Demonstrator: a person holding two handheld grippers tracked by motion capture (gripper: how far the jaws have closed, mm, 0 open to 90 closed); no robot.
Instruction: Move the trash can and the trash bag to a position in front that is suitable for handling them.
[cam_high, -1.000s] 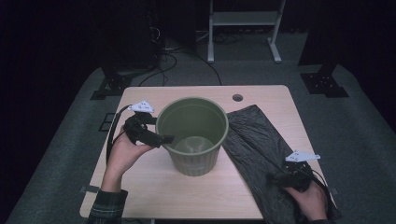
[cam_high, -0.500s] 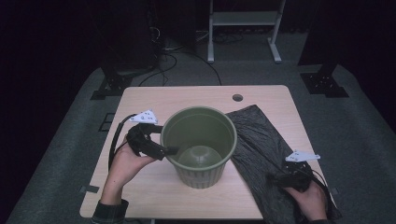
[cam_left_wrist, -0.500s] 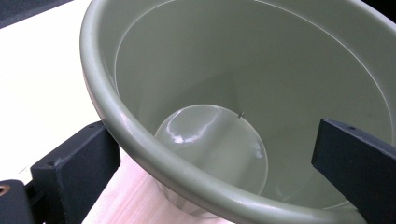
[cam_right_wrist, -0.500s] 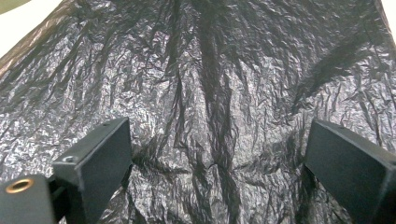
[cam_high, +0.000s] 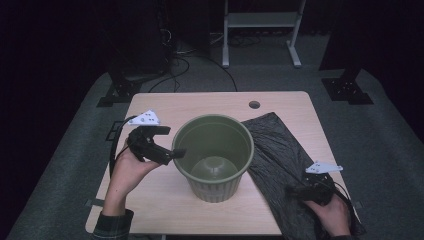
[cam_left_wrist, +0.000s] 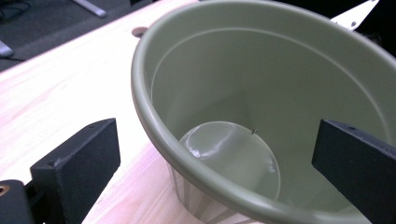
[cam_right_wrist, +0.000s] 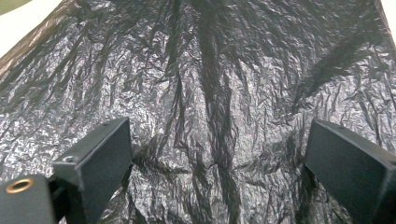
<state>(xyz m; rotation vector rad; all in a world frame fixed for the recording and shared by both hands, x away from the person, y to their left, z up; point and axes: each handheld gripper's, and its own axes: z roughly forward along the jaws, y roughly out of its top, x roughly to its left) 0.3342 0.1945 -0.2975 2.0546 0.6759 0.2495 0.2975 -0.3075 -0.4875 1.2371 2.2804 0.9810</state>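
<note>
Partly cut off: green bin (cam_left_wrist: 261, 121) rim between open left gripper (cam_left_wrist: 215, 168) jaws.

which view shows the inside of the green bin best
The left gripper view: the green bin looms close, its smooth walls and bare round bottom plain. The high view shows the whole bin from above, smaller. The right gripper view faces the black bag instead.
</note>
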